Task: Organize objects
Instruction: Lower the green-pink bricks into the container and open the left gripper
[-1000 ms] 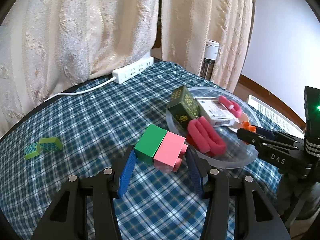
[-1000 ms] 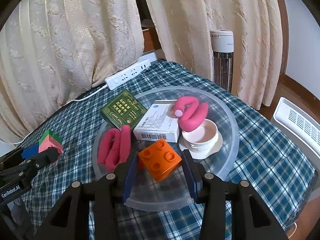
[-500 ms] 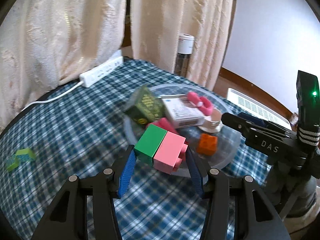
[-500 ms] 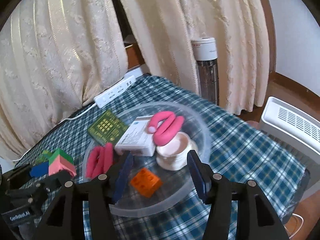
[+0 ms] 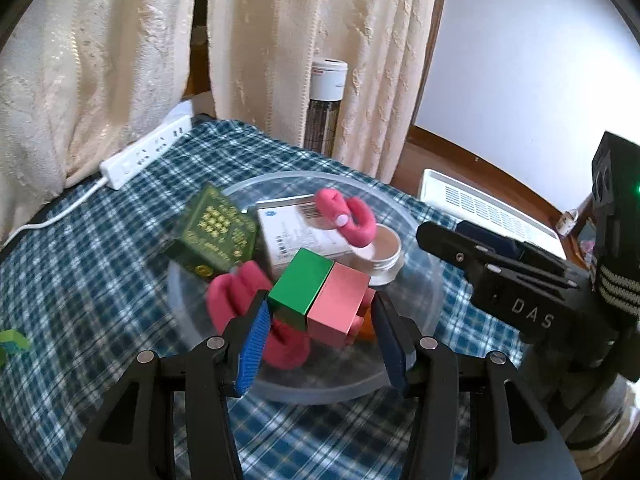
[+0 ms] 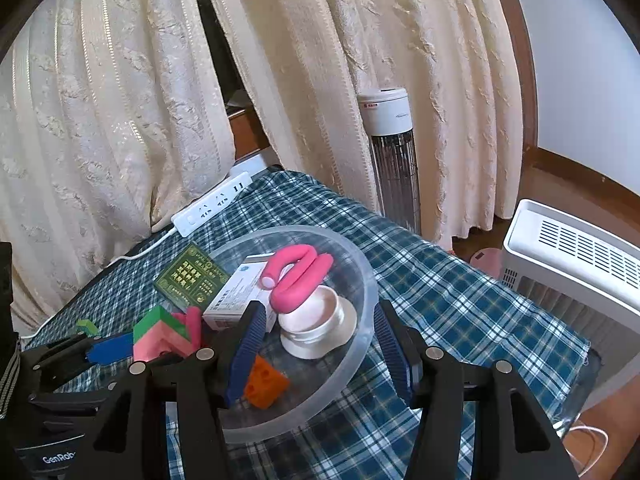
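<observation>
Left wrist: left tongs (image 5: 320, 320) still clamp green-pink block (image 5: 320, 294), now over bowl (image 5: 420, 248). Right tongs (image 6: 316, 344) parted, empty; orange brick (image 6: 266, 380) released into bowl.

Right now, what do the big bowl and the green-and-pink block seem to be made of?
The bowl looks like translucent frosted plastic: the plaid cloth shows dimly through its wall. The green-and-pink block looks like hard, smooth, slightly glossy plastic, with crisp edges and a soft sheen, though painted wood cannot be excluded.
</observation>
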